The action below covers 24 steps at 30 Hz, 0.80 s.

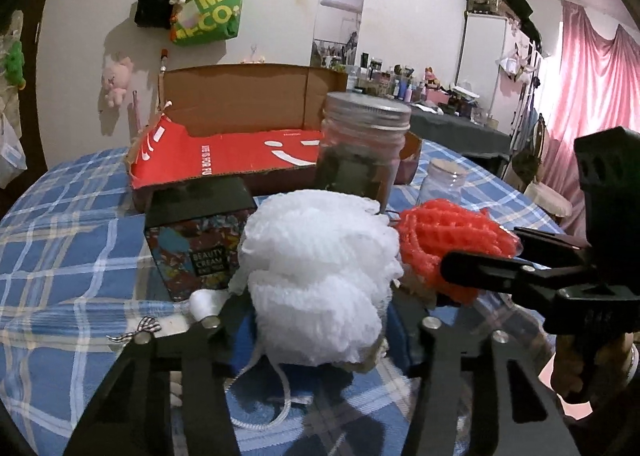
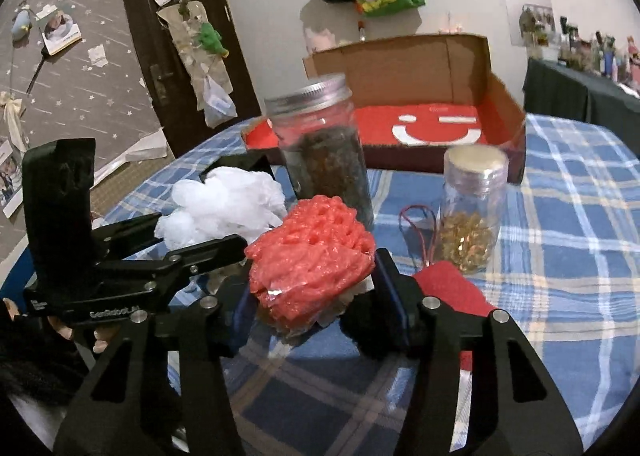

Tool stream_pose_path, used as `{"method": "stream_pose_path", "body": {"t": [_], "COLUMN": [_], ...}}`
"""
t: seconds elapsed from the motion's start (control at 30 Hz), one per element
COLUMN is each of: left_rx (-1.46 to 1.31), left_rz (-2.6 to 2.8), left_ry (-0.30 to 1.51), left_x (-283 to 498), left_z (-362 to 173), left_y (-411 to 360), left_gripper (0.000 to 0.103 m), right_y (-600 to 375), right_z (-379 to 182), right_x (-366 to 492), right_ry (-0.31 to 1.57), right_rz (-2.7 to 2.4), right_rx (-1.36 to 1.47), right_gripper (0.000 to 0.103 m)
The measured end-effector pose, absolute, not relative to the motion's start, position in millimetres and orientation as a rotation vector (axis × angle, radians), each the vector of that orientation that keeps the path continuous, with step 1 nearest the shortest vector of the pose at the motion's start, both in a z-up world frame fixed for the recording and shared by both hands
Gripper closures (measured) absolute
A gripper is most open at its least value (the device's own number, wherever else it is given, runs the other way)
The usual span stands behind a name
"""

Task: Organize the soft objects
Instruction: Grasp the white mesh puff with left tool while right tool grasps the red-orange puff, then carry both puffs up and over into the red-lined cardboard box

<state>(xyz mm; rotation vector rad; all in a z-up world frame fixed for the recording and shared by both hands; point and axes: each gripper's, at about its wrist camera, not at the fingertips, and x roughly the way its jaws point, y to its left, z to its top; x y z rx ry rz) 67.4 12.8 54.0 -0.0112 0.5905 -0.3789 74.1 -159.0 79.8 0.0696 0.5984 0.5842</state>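
Two grips on, one puff per gripper.

Left wrist view: left gripper [image 1: 316, 320] is pinching the white mesh puff [image 1: 320, 276], pads pressed into both its sides. Its white cord [image 1: 276, 396] trails loose on the plaid tablecloth [image 1: 72, 215] below. Puff sits just in front of the dark printed box [image 1: 196, 252], with the tall jar [image 1: 364, 143] behind. Right gripper [image 1: 472, 276] comes in from the right, clamped on the orange mesh puff [image 1: 444, 240]. Open cardboard box [image 1: 248, 135] lies toward the far edge of the tabletop.

Right wrist view: right gripper [image 2: 316, 296] squeezes the orange puff [image 2: 312, 252], which bulges between the pads. Tall jar [image 2: 324, 151] stands directly behind it, touching or nearly so. Small jar [image 2: 472, 207] stands to the right, with a red pouch [image 2: 452, 284] in front of it.

Risks, my read:
- Mesh compresses, so either puff could slip out on lift.
- Dragging cord may snag the printed box.
- Swinging orange puff forward toward the cardboard box could tip the tall jar.
- The grippers sit close together, so a clash is possible.
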Motion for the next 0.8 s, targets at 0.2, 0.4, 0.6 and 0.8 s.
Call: {"method": "stream_pose_path", "body": {"t": [0.2,0.4,0.6,0.8], "left_rx": [-0.036,-0.033,-0.035,-0.056], "left_rz": [-0.386,-0.372,-0.344,-0.3], "left_ry": [0.582,0.545,0.54,0.554], "left_x": [63.1,50.0,42.7,33.9], "left_z": [62.2,75.9,83.1,87.4], "left_y": [19.6,24.4,35.4,59.4], "left_gripper": [0.053,0.053,0.053,0.053], "right_y": [-158.5,-161.6,-171.2,-192.8], "right_z": [91.5,92.7,94.6,97.7], "right_x": [65.2,60.5,58.9,56.1], "right_ry": [0.553,0.552,0.553,0.562], "right_rz": [0.561,0.543,0.507,0.455], "right_rx": [0.056,0.061,0.074,0.092], "right_gripper": [0.051,0.051,0.051,0.051]}}
